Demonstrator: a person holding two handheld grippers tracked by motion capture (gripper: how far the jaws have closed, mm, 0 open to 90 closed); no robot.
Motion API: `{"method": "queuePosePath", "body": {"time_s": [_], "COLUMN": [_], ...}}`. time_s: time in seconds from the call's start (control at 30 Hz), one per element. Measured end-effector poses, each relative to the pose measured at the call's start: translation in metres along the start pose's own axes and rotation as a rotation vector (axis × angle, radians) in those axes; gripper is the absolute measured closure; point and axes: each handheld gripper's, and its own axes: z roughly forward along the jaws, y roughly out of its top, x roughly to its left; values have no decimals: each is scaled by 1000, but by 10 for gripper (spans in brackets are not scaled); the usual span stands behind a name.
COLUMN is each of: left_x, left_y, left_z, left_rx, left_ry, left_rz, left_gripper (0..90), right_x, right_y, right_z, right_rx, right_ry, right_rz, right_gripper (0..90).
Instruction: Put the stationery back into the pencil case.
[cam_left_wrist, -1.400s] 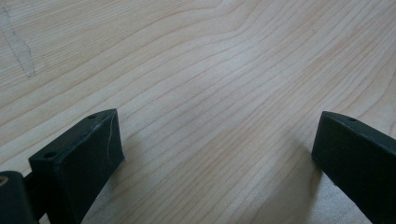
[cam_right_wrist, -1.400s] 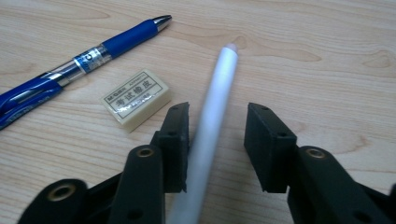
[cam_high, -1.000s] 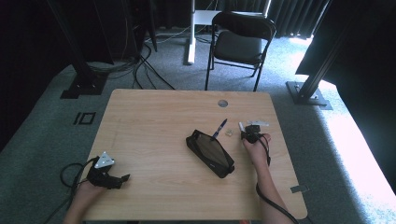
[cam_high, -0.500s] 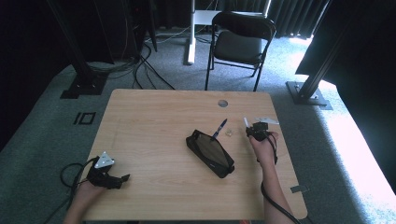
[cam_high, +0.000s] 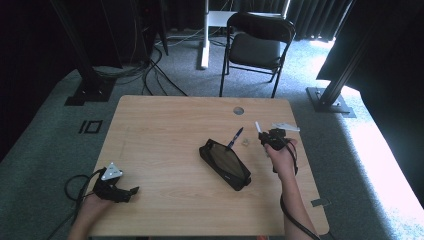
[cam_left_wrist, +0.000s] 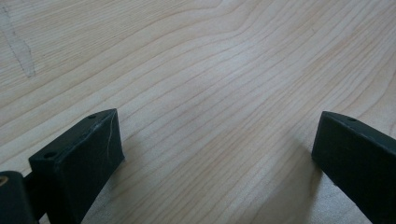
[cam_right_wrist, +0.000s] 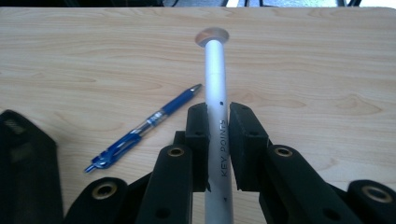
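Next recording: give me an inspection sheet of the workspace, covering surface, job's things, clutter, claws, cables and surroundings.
Surface: wooden table, with a round grommet hole near the far edge.
Job's things: white pen clamped in the right claw, raised off the table; black pencil case lying at mid-table; blue pen lying by the case's far end.
Clutter: a small pale item beside the blue pen, too small to identify.
Claws: right shut on the white pen; left claw open, low over the near left corner, nothing between its jaws.
Cables: one trails from each claw; a bundle lies on the floor.
Surroundings: folding chair behind the table, grey carpet, dark curtains.
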Motion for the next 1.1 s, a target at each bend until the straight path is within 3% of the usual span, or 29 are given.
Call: {"method": "queuePosePath", "body": {"time_s": [0.3,0.6,0.9,1.1], "left_x": [0,0,0,0], "left_y": [0,0,0,0], "left_z": [0,0,0,0], "left_rx": [0,0,0,0], "left_ry": [0,0,0,0], "left_rz": [0,0,1,1], "left_gripper": [21,21,21,21], "right_x": [28,59,91,102], "right_y": [10,13,11,4], "right_z": [-16,-27,-30,-24], "right_rx": [-38,-60,-40,25], "right_ry": [88,198,296,341], "right_rz": [-67,-102,-174,-212], "right_gripper": [785,784,784,785]}}
